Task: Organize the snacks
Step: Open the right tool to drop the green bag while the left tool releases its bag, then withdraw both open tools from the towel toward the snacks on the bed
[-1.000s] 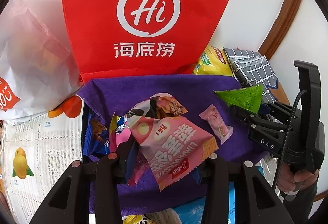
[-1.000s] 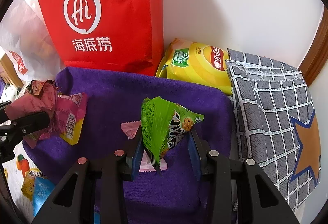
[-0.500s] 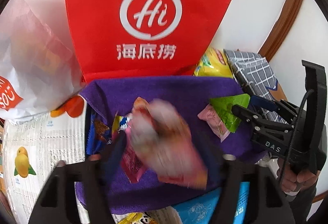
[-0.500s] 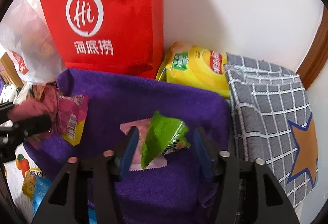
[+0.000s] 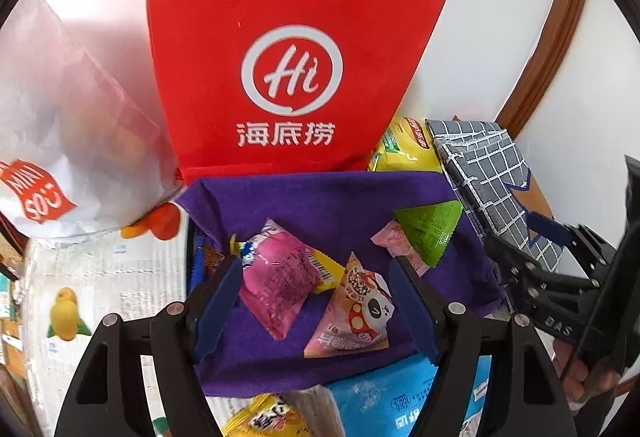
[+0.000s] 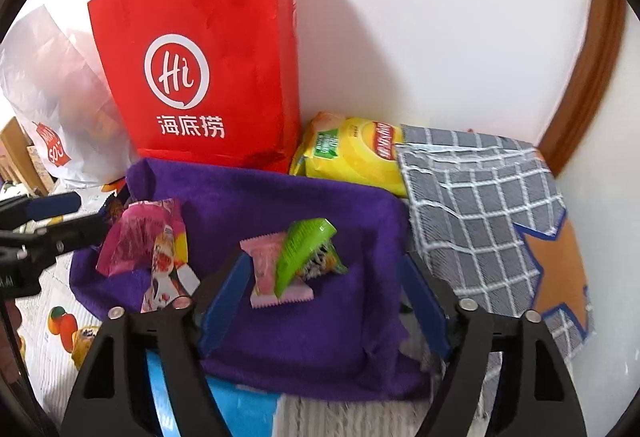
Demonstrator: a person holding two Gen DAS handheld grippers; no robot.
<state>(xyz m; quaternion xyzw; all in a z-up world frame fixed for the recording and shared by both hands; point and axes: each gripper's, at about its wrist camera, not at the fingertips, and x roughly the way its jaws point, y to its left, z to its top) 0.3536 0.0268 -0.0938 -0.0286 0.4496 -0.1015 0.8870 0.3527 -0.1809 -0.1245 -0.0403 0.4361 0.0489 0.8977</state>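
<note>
A purple cloth [image 5: 320, 197] holds the snacks. My left gripper [image 5: 314, 273] hovers open above a magenta packet [image 5: 280, 277] and a pink triangular packet [image 5: 356, 313], both lying loose on the cloth. In the right wrist view, my right gripper [image 6: 326, 269] hangs over a green packet [image 6: 304, 253] that rests on a pale pink packet [image 6: 268, 269]. Its jaws are opening, and neither pad touches a packet. The left gripper [image 6: 68, 219] shows at that view's left edge, beside the magenta packet [image 6: 136, 233].
A red paper bag [image 5: 292, 77] stands against the wall behind the cloth, with a white plastic bag [image 5: 60, 117] to its left. A yellow chip bag [image 6: 352, 153] and a grey checked bag [image 6: 480, 205] lie to the right. A blue packet [image 5: 400, 393] sits at the near edge.
Both grippers have opened and let go of their packets, which now lie on the purple cloth. Both grippers have also risen a little.
</note>
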